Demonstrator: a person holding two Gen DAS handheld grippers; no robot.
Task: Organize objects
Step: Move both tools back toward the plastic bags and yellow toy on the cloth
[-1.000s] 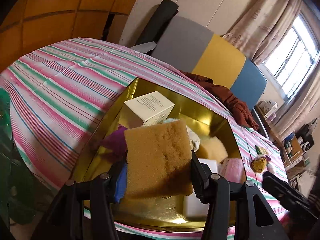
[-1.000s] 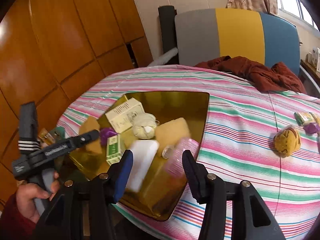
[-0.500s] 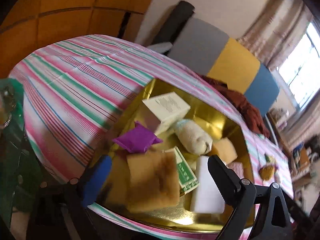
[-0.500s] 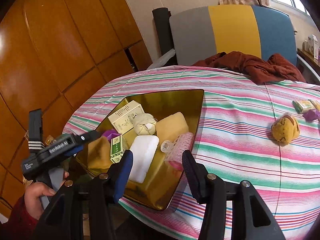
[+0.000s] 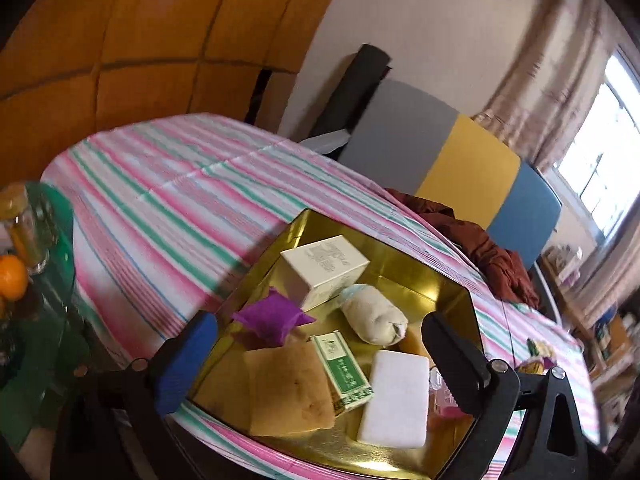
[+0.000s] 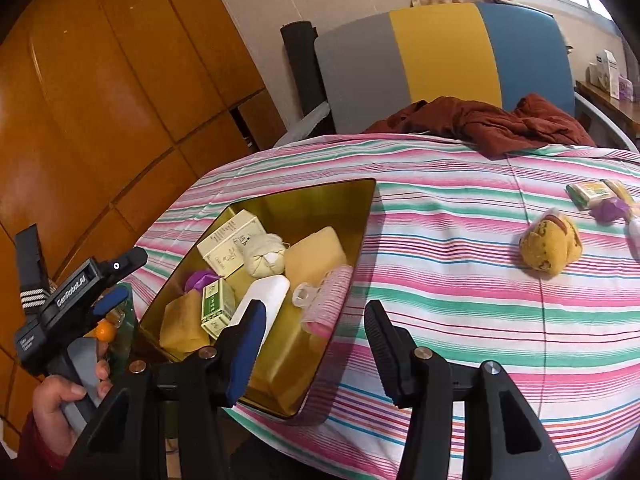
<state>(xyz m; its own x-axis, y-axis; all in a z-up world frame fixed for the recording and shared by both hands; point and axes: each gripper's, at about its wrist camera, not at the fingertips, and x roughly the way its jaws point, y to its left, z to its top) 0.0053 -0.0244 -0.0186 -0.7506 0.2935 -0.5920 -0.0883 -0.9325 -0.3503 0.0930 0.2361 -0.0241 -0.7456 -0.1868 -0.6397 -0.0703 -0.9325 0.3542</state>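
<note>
A gold tray (image 5: 408, 276) (image 6: 316, 204) sits on the striped table. In it lie a tan sponge (image 5: 286, 390) (image 6: 182, 322), a purple pouch (image 5: 270, 318), a cream box (image 5: 324, 268), a green box (image 5: 340, 372), a white block (image 5: 394, 398), a beige bundle (image 5: 374, 320) and a pink roller (image 6: 328, 300). My left gripper (image 5: 316, 354) is open and empty, held back from the tray's near edge. My right gripper (image 6: 316, 336) is open and empty, over the tray's near right corner. A yellow plush (image 6: 552, 244) lies on the cloth to the right.
Small packets and a purple pouch (image 6: 600, 200) lie at the table's far right. A brown cloth (image 6: 480, 120) hangs by a grey, yellow and blue chair (image 6: 444, 52). A green side table with a jar and an orange (image 5: 12, 276) stands to the left.
My left gripper opened and let go of the tan sponge, which now lies in the tray's near corner. The left gripper drew back. My right gripper stayed open.
</note>
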